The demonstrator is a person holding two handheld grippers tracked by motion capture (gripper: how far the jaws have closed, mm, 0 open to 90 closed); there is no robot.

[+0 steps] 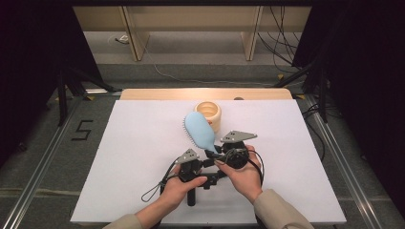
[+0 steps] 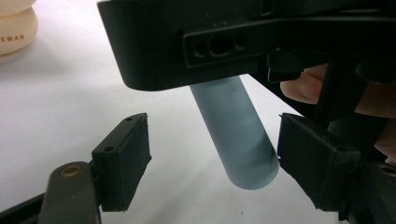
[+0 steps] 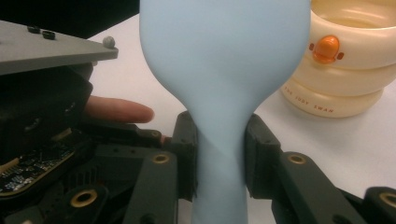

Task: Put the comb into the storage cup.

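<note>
A light blue hairbrush is held above the white table, its head toward the far side and its bristles facing left. My right gripper is shut on the brush's handle, one jaw pressed against each side of the neck. My left gripper sits close beside it, near the handle's end. In the left gripper view the rounded handle end hangs between the open jaws of the left gripper, touching neither. The right gripper's black body is just above it.
A cream ringed cup with an orange duck mark stands right behind the brush head. The white table top stretches to both sides. The left gripper's grey plate is near the brush.
</note>
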